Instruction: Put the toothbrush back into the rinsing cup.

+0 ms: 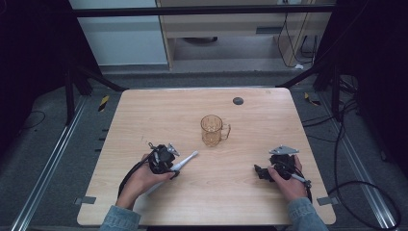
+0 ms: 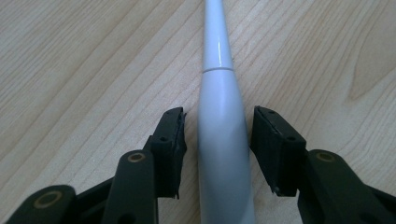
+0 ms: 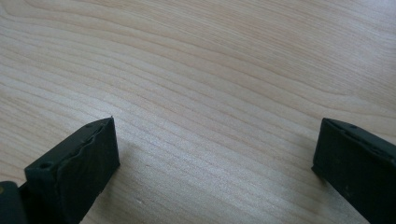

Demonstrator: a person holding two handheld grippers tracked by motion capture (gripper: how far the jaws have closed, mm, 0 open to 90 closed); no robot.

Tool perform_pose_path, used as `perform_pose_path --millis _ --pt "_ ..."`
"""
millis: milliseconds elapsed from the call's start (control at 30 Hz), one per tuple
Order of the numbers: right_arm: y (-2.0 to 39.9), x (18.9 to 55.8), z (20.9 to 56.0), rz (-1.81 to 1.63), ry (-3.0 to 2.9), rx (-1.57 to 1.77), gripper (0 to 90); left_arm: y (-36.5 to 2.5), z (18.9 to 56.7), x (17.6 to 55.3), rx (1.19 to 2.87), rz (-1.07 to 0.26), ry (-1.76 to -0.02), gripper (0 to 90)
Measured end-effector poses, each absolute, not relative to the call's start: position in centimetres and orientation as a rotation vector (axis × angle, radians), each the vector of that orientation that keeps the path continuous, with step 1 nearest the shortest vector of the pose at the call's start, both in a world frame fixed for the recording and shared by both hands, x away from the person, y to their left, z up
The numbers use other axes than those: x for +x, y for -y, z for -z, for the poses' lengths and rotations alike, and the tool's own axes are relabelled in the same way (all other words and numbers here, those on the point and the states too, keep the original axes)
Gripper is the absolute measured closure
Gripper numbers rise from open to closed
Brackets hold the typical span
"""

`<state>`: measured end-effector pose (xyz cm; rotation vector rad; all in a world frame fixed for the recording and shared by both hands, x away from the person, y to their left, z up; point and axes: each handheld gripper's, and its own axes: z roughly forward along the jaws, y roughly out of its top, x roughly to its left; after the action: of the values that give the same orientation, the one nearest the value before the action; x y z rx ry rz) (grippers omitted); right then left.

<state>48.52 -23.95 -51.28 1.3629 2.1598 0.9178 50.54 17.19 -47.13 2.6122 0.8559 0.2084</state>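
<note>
A white toothbrush-like handle (image 1: 186, 161) lies on the wooden table (image 1: 144, 110) at the front left, its thin end aimed toward the middle. My left gripper (image 1: 173, 168) is down over it. In the left gripper view the handle (image 2: 222, 135) runs between the two black jaws of my left gripper (image 2: 218, 130), with a narrow gap on each side, so the pads do not press on it. My right gripper (image 1: 262, 172) rests at the front right, pointing left. Its jaws stand wide open (image 3: 215, 140) over bare wood.
An amber glass mug (image 1: 212, 130) stands upright near the table's middle, handle to the right. A small dark round disc (image 1: 237, 100) lies near the far edge. Cables run over the floor at the right.
</note>
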Motion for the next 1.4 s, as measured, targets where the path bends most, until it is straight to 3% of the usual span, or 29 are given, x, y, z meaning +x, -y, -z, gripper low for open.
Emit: perform_pose_path --millis 367,1400 --pt "24.0 48.5 51.3 -0.920 -2.160 1.363 0.4 -17.4 47.0 50.7 2.585 -0.151 -0.860 66.4" --pt "24.0 48.6 51.3 -0.921 -2.166 1.354 0.4 -19.5 42.8 50.3 2.364 -0.337 -0.899 67.0"
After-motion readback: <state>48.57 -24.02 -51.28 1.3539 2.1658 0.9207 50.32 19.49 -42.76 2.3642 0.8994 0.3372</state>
